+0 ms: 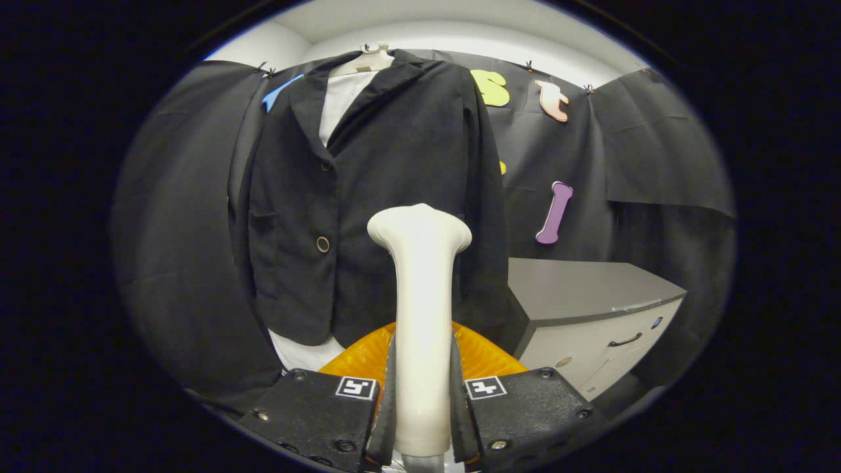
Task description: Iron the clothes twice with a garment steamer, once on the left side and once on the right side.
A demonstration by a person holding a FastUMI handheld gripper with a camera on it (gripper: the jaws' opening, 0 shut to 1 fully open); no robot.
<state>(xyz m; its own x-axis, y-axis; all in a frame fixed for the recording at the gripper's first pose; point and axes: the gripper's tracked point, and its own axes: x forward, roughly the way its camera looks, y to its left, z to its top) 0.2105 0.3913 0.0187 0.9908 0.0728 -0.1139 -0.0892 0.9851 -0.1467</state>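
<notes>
A black jacket (387,184) hangs on a white hanger (366,60) over a white shirt (341,98), straight ahead against the booth wall. My gripper (422,387) is shut on the handle of a cream-white garment steamer (420,276), which stands upright between the fingers. The steamer's flared head (418,226) sits in front of the jacket's right half, a little below mid-height. How far the head is from the cloth I cannot tell. An orange ribbed part (483,358) shows behind the handle, just beyond the fingers.
A grey-topped cabinet (578,289) with a white drawer front and dark handle (624,340) stands to the right of the jacket, low down. Black cloth covers the wall on both sides.
</notes>
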